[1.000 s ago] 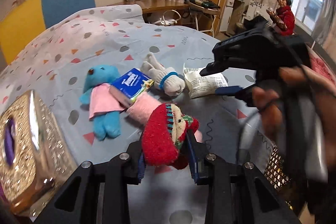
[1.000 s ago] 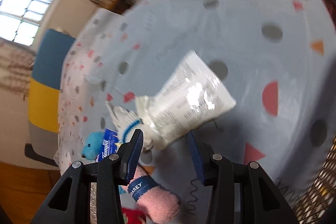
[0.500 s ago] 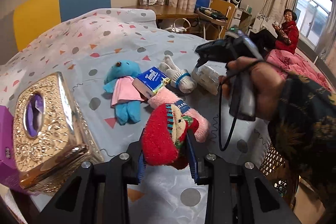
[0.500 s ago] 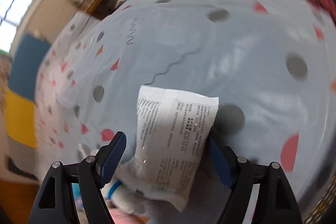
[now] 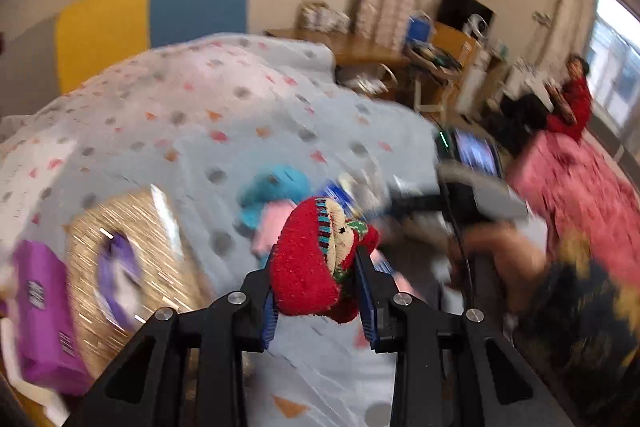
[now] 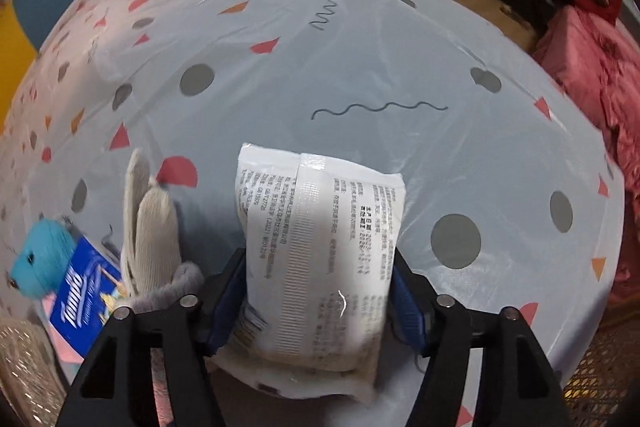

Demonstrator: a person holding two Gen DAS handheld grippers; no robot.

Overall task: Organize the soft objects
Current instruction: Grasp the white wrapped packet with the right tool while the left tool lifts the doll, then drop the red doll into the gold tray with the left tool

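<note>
Since the earlier frames, right gripper (image 6: pixel 310 303) has swung down over white packet (image 6: pixel 320 251); jaws just narrowing, astride its near end, pad contact unclear. Packet's long axis runs near-to-far on tablecloth (image 6: pixel 360 67). Left gripper (image 5: pixel 318 301) clamps red sock (image 5: pixel 316 263), lifted.

Open tablecloth (image 6: pixel 360 67) is lying clear beyond the white packet (image 6: pixel 320 259), toward the far edge. To its left, the grey glove (image 6: pixel 150 227), blue tissue pack (image 6: pixel 86 291) and blue plush (image 6: pixel 44 259) are crowding the surface closely. The gold box (image 5: pixel 140 267) and purple pack (image 5: pixel 40 311) are blocking the near-left corner.
</note>
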